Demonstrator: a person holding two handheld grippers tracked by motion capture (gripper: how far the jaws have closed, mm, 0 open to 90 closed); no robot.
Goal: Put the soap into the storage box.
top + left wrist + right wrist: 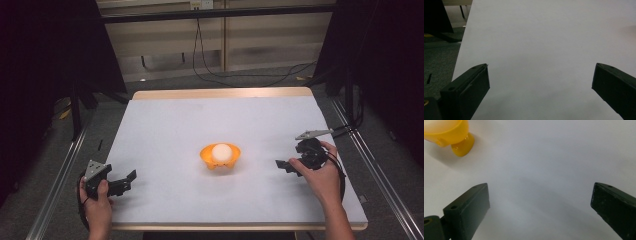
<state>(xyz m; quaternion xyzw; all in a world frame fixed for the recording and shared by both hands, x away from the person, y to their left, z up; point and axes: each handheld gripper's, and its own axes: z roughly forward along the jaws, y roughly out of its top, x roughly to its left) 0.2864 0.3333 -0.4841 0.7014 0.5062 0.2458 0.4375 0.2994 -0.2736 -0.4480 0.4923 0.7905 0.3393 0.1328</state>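
- We are holding the left gripper [126,181] at the near left corner of the white worktop [220,115], our left hand [97,200] wrapped around its body, with its grey three-cornered plate [95,170] facing up.
- In the left gripper view we are seeing its two black fingers [467,90] standing wide apart over bare white worktop [544,50], with nothing between them.
- We are holding the right gripper [285,165] toward the right edge of the worktop, a little farther from us than the left one, with our right hand [320,177] closed around it and its tips pointing left toward the middle.
- In the right gripper view its fingers [469,207] are standing wide open too, gripping nothing, with only bare worktop [549,170] lying in the gap.
- We are seeing the orange bowl [220,156] sitting near the middle of the worktop, between the two grippers and well apart from both.
- A white ball [221,151] is resting inside the bowl, rising above its rim.
- In the right gripper view the bowl [446,132] is showing at the upper left corner as a yellow-orange shape, well off to the side of the gap between the fingers and not touching them.
- Beyond the far wooden edge of the worktop we are seeing black cables [210,70] trailing across the floor, with dark stands at both sides.
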